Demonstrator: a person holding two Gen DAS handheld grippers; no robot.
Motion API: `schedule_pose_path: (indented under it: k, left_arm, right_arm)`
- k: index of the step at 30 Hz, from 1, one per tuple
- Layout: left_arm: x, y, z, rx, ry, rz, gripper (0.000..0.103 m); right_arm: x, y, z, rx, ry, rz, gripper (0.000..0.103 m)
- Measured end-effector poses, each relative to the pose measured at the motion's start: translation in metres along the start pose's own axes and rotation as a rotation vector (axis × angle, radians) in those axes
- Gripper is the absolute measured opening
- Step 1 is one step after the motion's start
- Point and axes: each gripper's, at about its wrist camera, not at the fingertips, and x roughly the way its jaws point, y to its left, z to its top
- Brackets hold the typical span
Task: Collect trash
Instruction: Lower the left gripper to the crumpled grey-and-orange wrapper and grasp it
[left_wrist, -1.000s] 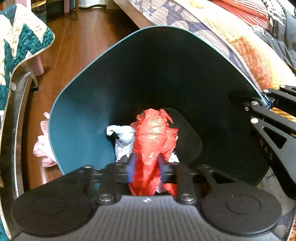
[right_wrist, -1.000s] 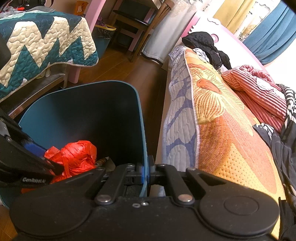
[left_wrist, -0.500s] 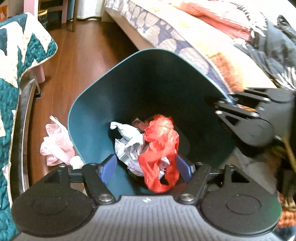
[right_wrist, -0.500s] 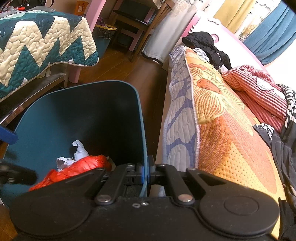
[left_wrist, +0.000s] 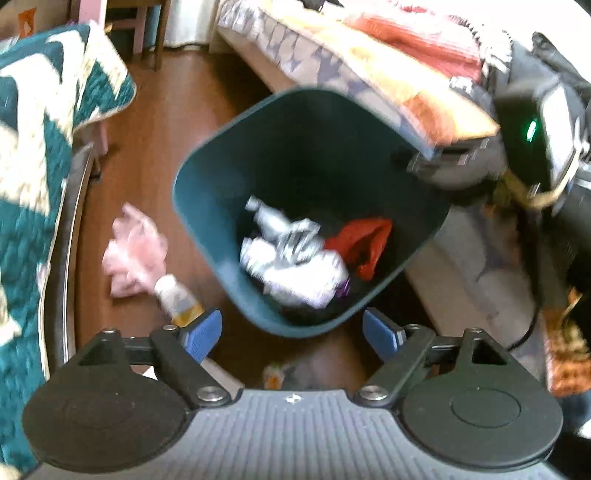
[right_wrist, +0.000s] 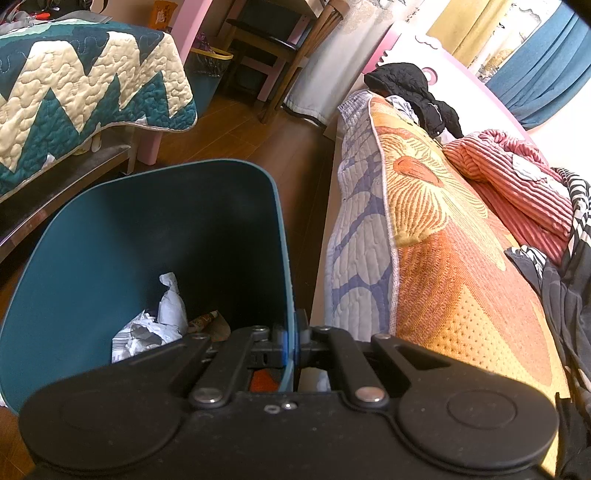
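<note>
A dark teal trash bin (left_wrist: 207, 206) sits tilted on the wooden floor beside the bed. Inside lie crumpled white paper (left_wrist: 295, 258) and a red plastic bag (left_wrist: 364, 240). My left gripper (left_wrist: 291, 334) hangs above the bin's near rim, its jaws opening, with nothing between the blue pads (left_wrist: 201, 334). My right gripper (right_wrist: 291, 341) is shut on the bin's (right_wrist: 110, 229) thin rim at its right side, holding it tilted. White paper (right_wrist: 162, 317) shows inside from that view. A pink crumpled bag (left_wrist: 133, 254) and a small bottle (left_wrist: 177, 299) lie on the floor left of the bin.
A bed (right_wrist: 443, 229) with an orange patterned quilt runs along the right. A teal zigzag quilt (right_wrist: 74, 103) covers a bench on the left. Wooden chairs (right_wrist: 273, 48) stand at the far end. A small wrapper (left_wrist: 275, 373) lies on the floor under my left gripper.
The left gripper let go of the red bag, which dropped into the bin, then pulled back and up with its jaws widening. The right gripper and the bin kept still.
</note>
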Motion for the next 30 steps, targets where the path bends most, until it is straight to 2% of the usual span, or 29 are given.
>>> schedule_pose_path:
  k: [5, 10, 14, 20, 25, 29, 30]
  left_arm:
    - [0.027, 0.005, -0.037, -0.069, 0.119, -0.022, 0.084]
    - [0.084, -0.013, -0.068, -0.041, 0.258, -0.021, 0.084]
    - [0.131, -0.015, -0.083, -0.126, 0.344, 0.014, 0.084]
    - [0.174, -0.008, -0.090, -0.294, 0.374, 0.016, 0.084]
    - [0.203, -0.014, -0.096, -0.279, 0.406, 0.056, 0.082]
    - [0.221, -0.013, -0.101, -0.262, 0.466, 0.066, 0.048]
    - [0.223, -0.012, -0.101, -0.257, 0.479, 0.068, 0.033]
  right_arm:
    - [0.000, 0.000, 0.000, 0.000, 0.000, 0.001, 0.004]
    - [0.000, 0.001, -0.001, -0.003, -0.001, 0.002, 0.004]
    - [0.000, 0.001, -0.001, 0.002, -0.003, 0.005, 0.004]
    - [-0.001, -0.001, -0.001, 0.012, -0.003, 0.012, 0.004]
    - [-0.001, -0.002, -0.002, 0.013, -0.005, 0.014, 0.004]
    - [-0.002, -0.003, -0.002, 0.012, -0.008, 0.015, 0.004]
    - [-0.002, -0.003, -0.003, 0.012, -0.009, 0.015, 0.004]
